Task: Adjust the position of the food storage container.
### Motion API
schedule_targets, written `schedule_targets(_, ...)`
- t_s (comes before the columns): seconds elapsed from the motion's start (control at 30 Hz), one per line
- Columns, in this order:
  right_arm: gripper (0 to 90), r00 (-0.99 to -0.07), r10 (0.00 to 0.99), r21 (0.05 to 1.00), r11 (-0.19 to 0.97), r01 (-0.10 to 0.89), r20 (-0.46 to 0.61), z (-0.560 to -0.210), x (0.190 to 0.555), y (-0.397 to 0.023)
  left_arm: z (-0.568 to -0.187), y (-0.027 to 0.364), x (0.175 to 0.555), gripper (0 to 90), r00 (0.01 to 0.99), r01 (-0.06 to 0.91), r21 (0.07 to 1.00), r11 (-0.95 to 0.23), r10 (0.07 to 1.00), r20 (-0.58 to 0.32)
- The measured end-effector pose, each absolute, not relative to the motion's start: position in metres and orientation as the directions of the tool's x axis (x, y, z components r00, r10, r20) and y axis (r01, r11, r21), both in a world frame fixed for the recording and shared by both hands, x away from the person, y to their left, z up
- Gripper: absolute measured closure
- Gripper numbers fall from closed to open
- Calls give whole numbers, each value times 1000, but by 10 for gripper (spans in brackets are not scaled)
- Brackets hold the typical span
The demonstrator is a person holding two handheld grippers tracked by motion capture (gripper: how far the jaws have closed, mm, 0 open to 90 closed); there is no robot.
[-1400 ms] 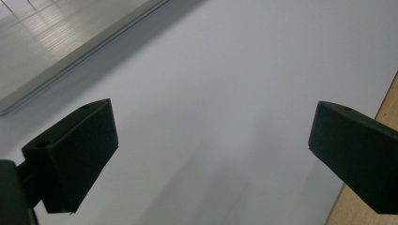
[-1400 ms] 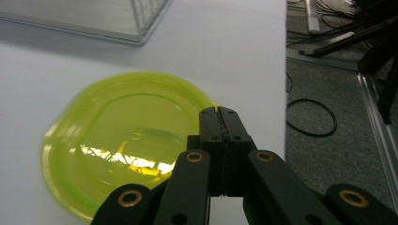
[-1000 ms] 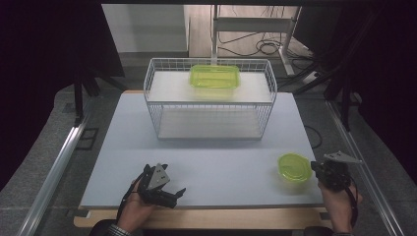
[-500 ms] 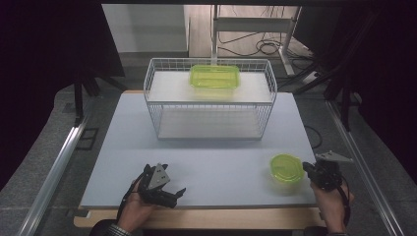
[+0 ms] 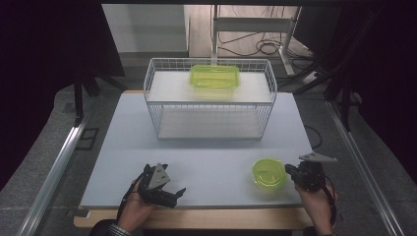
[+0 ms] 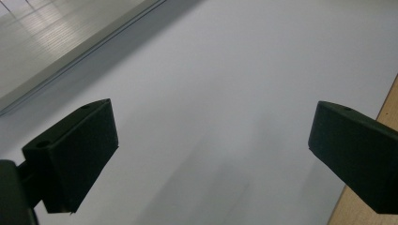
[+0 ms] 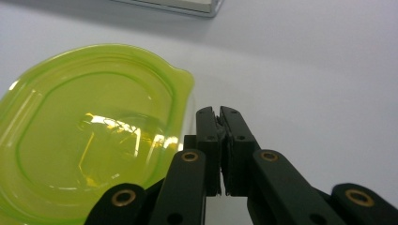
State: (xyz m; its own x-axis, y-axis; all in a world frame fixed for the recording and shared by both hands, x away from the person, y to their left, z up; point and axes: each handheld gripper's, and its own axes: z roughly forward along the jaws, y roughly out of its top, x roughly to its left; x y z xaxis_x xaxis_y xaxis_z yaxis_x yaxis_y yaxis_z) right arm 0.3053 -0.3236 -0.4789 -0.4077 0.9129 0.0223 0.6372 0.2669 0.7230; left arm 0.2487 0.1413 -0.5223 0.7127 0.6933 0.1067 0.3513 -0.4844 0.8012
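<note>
A round, clear green container (image 5: pixel 269 173) (image 7: pixel 94 136) sits on the white table (image 5: pixel 206 152) at the front right. My right gripper (image 5: pixel 290 173) (image 7: pixel 218 112) is shut just to its right, its jaws pressed together with nothing between them and lying against the container's rim. At the front left a hand holds my left gripper (image 5: pixel 174 195) (image 6: pixel 211 154) low over bare table, jaws wide open and empty.
A white wire basket (image 5: pixel 209 103) stands at the back middle of the table, with a rectangular green container (image 5: pixel 215 76) on its upper shelf. The table's wooden front edge (image 5: pixel 196 216) runs just behind both hands. Cables and a metal stand lie beyond the table.
My right gripper has moved left along the table front, and the round green container has shifted left with it. The left gripper has stayed put.
</note>
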Motion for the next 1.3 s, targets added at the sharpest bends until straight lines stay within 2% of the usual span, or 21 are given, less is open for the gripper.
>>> schedule_targets(0.17, 885, -400, 915, 698, 258, 668, 44, -484, 297, -331, -522, 142, 249, 17, 711, 353, 802, -482, 696, 105)
schedule_targets(0.5, 885, -463, 881, 650, 298, 699, 93, -497, 282, -318, -522, 142, 249, 17, 709, 354, 801, -483, 697, 107)
schedule_targets(1.3, 880, -597, 784, 656, 363, 662, 168, -506, 306, -264, -523, 142, 249, 19, 709, 354, 795, -493, 696, 115)
